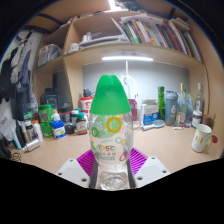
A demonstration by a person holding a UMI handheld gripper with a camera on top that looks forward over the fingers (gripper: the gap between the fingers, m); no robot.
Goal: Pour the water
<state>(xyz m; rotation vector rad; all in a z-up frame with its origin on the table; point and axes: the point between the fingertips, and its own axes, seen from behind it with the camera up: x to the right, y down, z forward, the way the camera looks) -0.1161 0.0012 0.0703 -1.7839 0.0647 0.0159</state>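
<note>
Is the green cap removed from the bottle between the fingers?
No, the bottle held by the gripper has its green cap on top.

The bottle (pixel 110 130) wears a bright green cap over a white label with green, orange and pink ring patterns; its base is clear. Purple pads line the fingers (pixel 134 161). At three o'clock, a white mug (pixel 202 138) on the tan table (pixel 165 147).

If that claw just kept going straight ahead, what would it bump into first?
Nothing new: the claw is already clamped on a green-capped bottle. Beyond it, probably the cluttered back of the desk, though depth is unclear.
</note>
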